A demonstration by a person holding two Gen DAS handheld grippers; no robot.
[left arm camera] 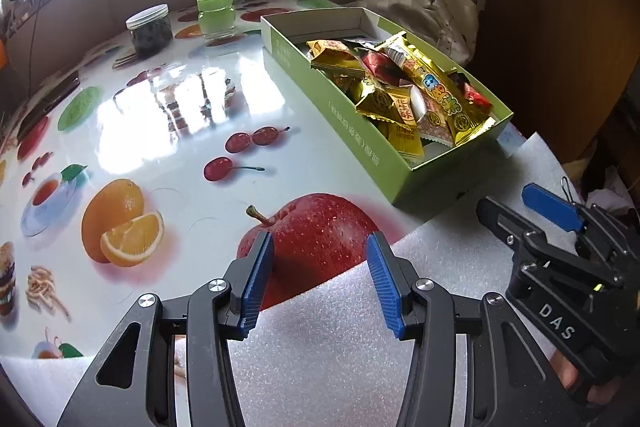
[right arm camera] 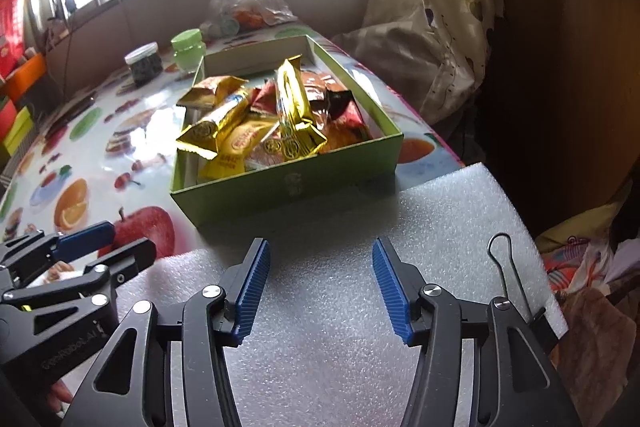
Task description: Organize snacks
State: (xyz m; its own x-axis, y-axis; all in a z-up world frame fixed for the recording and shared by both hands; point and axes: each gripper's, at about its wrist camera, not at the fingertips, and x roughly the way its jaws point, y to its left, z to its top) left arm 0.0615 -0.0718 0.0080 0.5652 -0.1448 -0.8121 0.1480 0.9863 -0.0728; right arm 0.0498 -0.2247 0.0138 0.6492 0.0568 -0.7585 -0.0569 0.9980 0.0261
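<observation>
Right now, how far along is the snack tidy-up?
Done, it seems: wrapped snacks are piled in the green box, and I see none loose on the table. In hand: nothing; left gripper and right gripper are open and empty above the foam sheet. Left: perhaps nothing, though the views may miss some.

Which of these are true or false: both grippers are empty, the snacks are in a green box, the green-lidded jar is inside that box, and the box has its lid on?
1. Both the left gripper and the right gripper are empty. True.
2. The snacks lie in a green box. True.
3. The green-lidded jar is inside the box. False: it stands on the table beside it.
4. The box is lidded. False: it is open.
</observation>
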